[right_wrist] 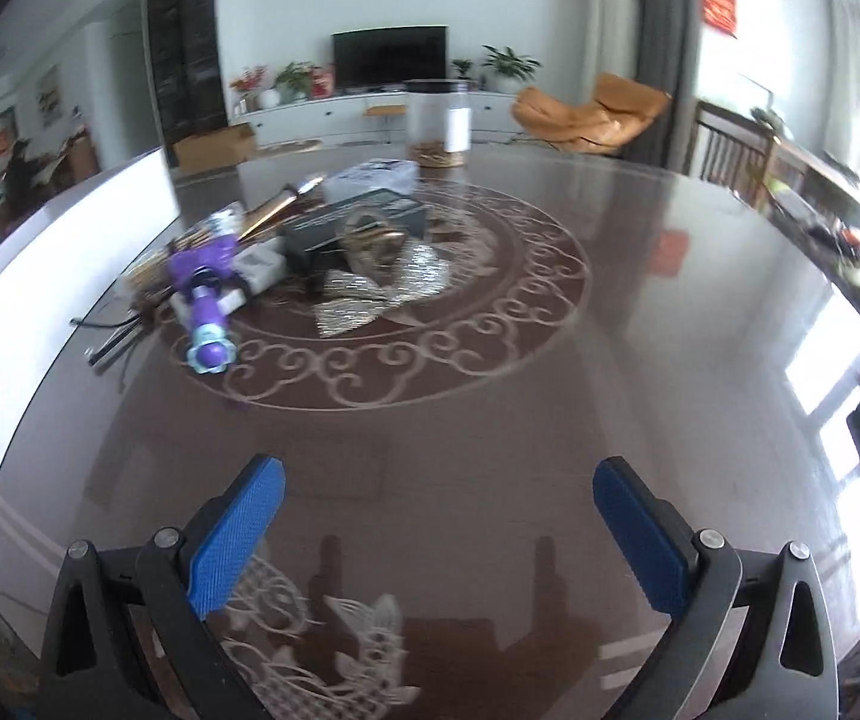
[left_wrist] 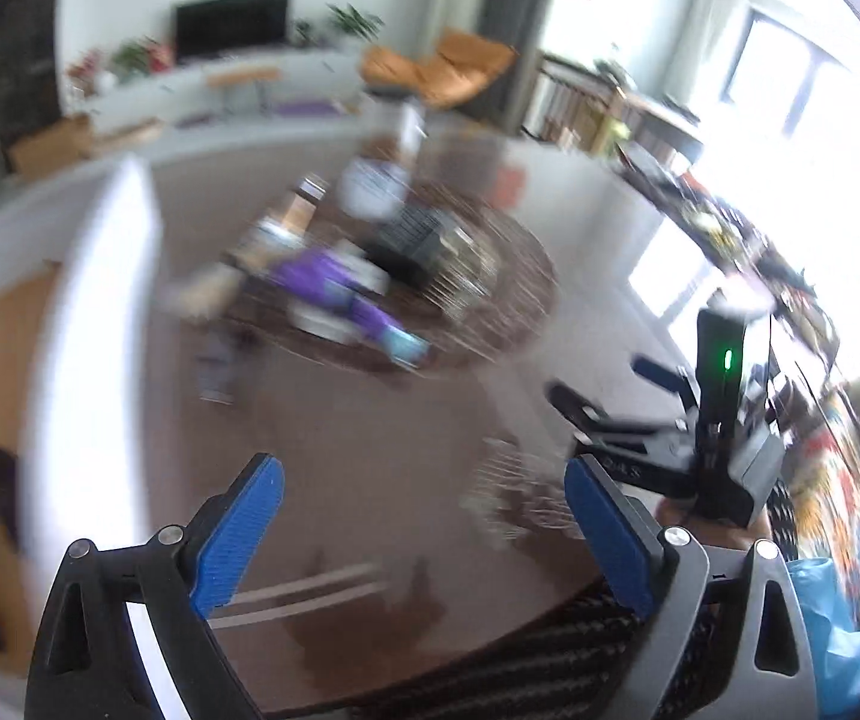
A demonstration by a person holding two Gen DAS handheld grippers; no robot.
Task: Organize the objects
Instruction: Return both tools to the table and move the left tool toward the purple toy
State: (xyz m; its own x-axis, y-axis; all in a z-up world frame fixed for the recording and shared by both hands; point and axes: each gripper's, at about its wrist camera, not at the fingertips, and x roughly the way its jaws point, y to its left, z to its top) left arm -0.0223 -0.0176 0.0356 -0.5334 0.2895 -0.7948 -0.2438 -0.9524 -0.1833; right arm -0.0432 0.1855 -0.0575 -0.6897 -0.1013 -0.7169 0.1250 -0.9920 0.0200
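Observation:
A pile of objects lies at the far middle of a round dark table. In it are a purple toy, a silver glitter bow, a dark box, a white box and some gold sticks. My right gripper is open and empty above the near table edge, well short of the pile. My left gripper is open and empty. Its view is blurred; the purple toy and the dark box show far ahead. The right gripper's body shows at its right.
A clear jar stands at the table's far edge. Thin black rods lie left of the toy. A white panel runs along the table's left side. An orange chair and a TV cabinet stand beyond.

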